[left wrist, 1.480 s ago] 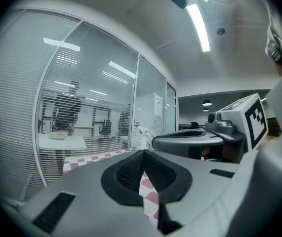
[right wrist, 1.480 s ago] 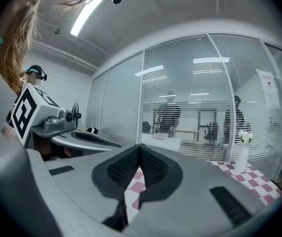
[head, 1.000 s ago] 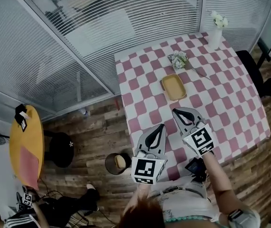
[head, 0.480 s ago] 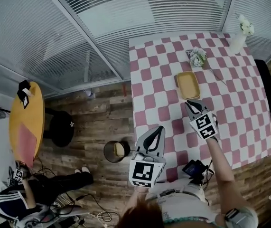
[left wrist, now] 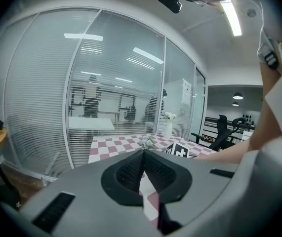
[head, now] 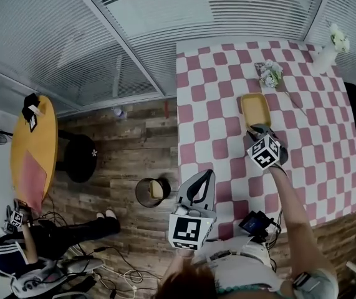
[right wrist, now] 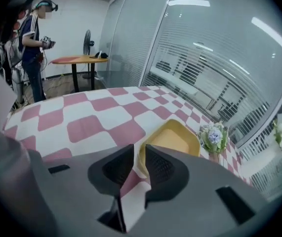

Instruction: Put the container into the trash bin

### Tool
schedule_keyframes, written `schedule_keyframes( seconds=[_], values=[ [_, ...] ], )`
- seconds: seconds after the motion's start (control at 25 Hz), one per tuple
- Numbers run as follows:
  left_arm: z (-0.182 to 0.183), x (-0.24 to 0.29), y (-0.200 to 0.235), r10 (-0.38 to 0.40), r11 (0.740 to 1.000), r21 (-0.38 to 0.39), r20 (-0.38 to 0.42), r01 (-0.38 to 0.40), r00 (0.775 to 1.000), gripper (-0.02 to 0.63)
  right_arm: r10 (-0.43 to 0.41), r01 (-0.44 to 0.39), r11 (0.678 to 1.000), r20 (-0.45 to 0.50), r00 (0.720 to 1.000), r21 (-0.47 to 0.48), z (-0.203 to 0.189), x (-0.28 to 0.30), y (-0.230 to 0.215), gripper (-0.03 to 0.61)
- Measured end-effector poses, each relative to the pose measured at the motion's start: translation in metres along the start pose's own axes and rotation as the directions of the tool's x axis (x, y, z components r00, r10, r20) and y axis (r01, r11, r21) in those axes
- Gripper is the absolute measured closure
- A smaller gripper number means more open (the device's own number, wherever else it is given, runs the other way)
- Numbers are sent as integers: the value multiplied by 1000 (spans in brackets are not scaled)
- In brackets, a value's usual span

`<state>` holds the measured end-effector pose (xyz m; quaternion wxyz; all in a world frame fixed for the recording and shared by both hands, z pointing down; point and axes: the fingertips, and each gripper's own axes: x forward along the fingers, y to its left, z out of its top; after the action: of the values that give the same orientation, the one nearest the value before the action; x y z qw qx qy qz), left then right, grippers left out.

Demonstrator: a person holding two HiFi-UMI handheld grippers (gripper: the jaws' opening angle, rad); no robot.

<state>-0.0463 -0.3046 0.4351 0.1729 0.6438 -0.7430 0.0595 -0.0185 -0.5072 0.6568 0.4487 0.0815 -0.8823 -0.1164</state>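
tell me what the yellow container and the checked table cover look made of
Yellow container: likely moulded plastic, smooth, fairly matte; uniform colour, rounded corners, thin raised rim.
Table cover: cloth or vinyl, can't tell which; printed pink-and-white check lying flat, no weave visible.

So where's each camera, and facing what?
Head view: on the head, looking down at the table; left gripper, right gripper show.
Left gripper view: on it, facing across the table; shut jaws show.
Right gripper view: on it, facing the container; opening jaws, rim at their tips.
Shared: container, in head and right gripper views.
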Motion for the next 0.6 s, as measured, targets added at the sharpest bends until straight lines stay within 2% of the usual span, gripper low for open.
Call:
schedule_keyframes(
  seconds=[0.24,0.32,0.4,0.6],
  values=[
    [-6,4,4,2,1000,-6,-15,-2,1000,609,30,-35,998,-110,993,-47,-14,27,4,509],
    [-7,4,6,5,1000,-6,-20,-5,1000,608,17,-25,997,-122,992,-70,-15,31,4,542],
    [-7,4,8,6,1000,-8,-19,-6,1000,609,15,-25,997,-128,992,-79,-15,33,4,549],
    [-6,3,3,-3,1000,-12,-12,3,1000,608,37,-39,999,-123,992,-13,-15,27,5,561]
  ],
)
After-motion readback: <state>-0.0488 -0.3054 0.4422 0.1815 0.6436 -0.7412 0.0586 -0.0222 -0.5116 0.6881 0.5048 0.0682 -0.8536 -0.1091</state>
